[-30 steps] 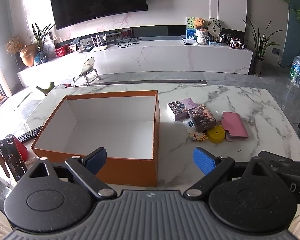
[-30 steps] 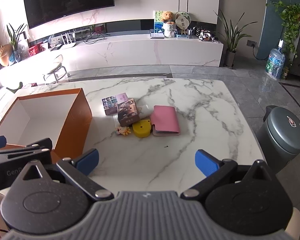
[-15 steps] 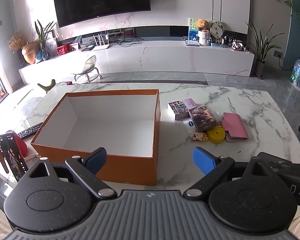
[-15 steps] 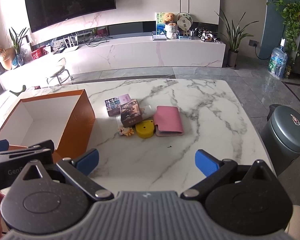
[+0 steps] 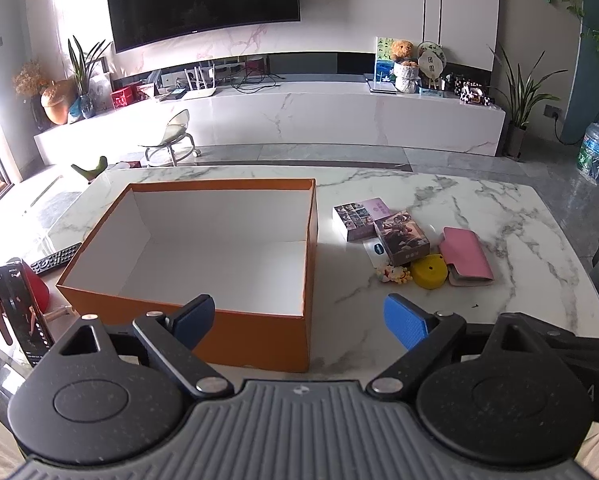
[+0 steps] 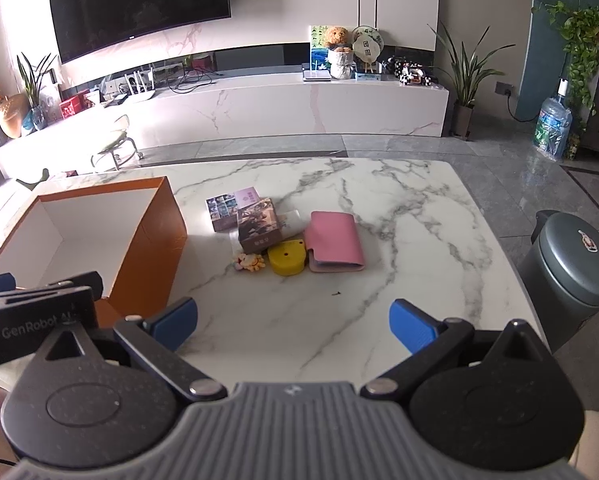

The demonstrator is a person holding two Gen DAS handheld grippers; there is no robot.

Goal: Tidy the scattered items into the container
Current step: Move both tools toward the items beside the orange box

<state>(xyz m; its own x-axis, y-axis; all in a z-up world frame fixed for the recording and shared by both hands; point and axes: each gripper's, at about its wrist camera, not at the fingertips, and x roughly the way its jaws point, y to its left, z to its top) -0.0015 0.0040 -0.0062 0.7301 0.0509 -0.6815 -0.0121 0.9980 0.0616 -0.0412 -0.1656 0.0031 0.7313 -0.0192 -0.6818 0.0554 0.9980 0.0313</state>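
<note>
An empty orange box with a white inside stands on the marble table; it also shows at left in the right wrist view. To its right lie a pink wallet, a yellow disc-shaped item, a small flower trinket, a dark card box and a purple card box. My left gripper is open and empty at the box's near wall. My right gripper is open and empty, short of the items.
A phone on a stand and a remote sit at the table's left edge. A grey bin stands right of the table. A stool and TV bench are beyond.
Both grippers have drifted slightly forward and up; the table and items appear a little nearer. Both stay open. Nothing on the table has moved.
</note>
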